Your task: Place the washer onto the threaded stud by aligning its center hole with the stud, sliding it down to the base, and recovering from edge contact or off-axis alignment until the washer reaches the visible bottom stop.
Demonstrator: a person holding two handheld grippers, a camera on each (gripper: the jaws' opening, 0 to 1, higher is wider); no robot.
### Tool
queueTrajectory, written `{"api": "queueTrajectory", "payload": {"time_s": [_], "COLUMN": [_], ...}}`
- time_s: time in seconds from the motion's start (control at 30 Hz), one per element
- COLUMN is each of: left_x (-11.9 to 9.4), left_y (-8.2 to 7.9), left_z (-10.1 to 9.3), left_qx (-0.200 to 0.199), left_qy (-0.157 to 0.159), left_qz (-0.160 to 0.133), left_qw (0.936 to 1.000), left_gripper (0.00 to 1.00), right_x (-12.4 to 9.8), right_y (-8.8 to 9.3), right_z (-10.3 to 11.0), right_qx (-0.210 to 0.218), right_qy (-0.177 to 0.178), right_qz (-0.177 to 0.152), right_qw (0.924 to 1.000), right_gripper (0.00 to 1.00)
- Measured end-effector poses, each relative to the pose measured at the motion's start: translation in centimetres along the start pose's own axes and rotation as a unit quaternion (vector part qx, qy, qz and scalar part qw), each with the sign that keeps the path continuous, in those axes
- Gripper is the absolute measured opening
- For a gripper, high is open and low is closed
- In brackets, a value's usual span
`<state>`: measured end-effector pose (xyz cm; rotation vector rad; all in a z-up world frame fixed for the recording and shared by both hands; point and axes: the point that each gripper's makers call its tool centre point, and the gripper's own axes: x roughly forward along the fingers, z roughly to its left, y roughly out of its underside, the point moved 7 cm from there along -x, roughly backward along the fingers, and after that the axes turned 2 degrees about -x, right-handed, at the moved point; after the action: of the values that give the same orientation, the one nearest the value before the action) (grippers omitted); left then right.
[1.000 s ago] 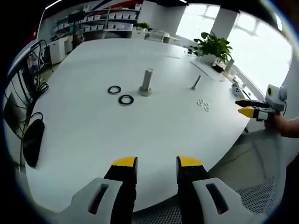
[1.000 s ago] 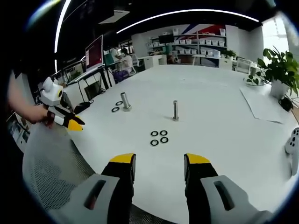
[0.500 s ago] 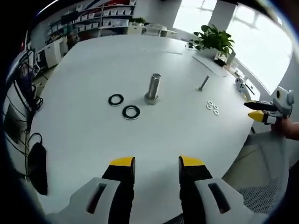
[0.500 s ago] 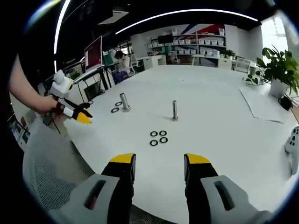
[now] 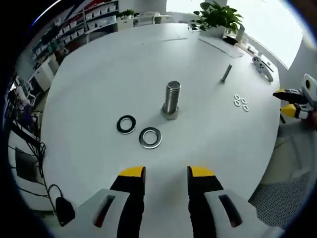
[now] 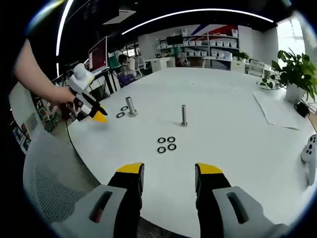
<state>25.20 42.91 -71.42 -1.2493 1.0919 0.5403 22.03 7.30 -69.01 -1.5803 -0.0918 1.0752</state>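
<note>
So the big white round bench (image 5: pixel 99 74) is taking up most of both views, with shelving sitting along the far wall at the top of the right gripper view and a potted plant (image 6: pixel 295 74) leaning in at its right edge. The left gripper (image 5: pixel 164 174) is hovering low at the bottom centre of the left gripper view, jaws parted and holding nothing; it's also poking in at the left of the right gripper view, carried by a person's hand (image 6: pixel 62 94). The right gripper (image 6: pixel 168 171) is sitting at the bottom centre of its own view, jaws spread apart and empty too. The thick threaded stud (image 5: pixel 171 99) is standing upright mid-frame in the left gripper view, nothing slipped over it. A thinner stud (image 6: pixel 184 115) is standing near the middle of the right gripper view. Two washers (image 5: pixel 139 131) are lying flat on the bench just lower left of the thick stud, side by side. A cluster of small washers (image 6: pixel 166 144) is resting just below the thin stud.
</note>
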Motion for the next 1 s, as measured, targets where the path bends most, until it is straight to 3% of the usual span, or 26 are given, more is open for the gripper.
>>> {"api": "queueTrajectory", "payload": {"time_s": [0.13, 0.3, 0.7, 0.83, 0.97, 1.0], "left_x": [0.6, 1.9, 3.2, 3.6, 3.8, 3.8], "left_y": [-1.1, -1.5, -3.0, -3.5, -3.7, -3.8], "left_z": [0.6, 1.0, 1.2, 1.2, 1.3, 1.0], "left_qx": [-0.004, 0.018, 0.036, 0.025, 0.079, 0.061], "left_qy": [0.001, -0.008, 0.000, 0.005, -0.008, -0.003], "left_qz": [0.005, 0.036, 0.054, 0.054, 0.063, 0.062], "left_qw": [1.0000, 0.9992, 0.9979, 0.9982, 0.9948, 0.9962], "left_gripper": [0.32, 0.32, 0.31, 0.30, 0.26, 0.26], "right_x": [0.0, 0.1, 0.0, 0.0, 0.0, 0.0], "right_y": [0.0, 0.1, 0.2, 0.3, 0.2, 0.2], "right_z": [-0.2, -0.2, -0.2, -0.3, -0.3, -0.3], "right_qx": [-0.004, -0.001, 0.001, 0.003, 0.002, 0.002], "right_qy": [0.008, 0.008, 0.009, 0.010, 0.011, 0.011], "right_qz": [0.001, 0.005, 0.009, 0.008, 0.009, 0.009], "right_qw": [1.0000, 1.0000, 0.9999, 0.9999, 0.9999, 0.9999], "right_gripper": [0.44, 0.44, 0.44, 0.43, 0.43, 0.43]}}
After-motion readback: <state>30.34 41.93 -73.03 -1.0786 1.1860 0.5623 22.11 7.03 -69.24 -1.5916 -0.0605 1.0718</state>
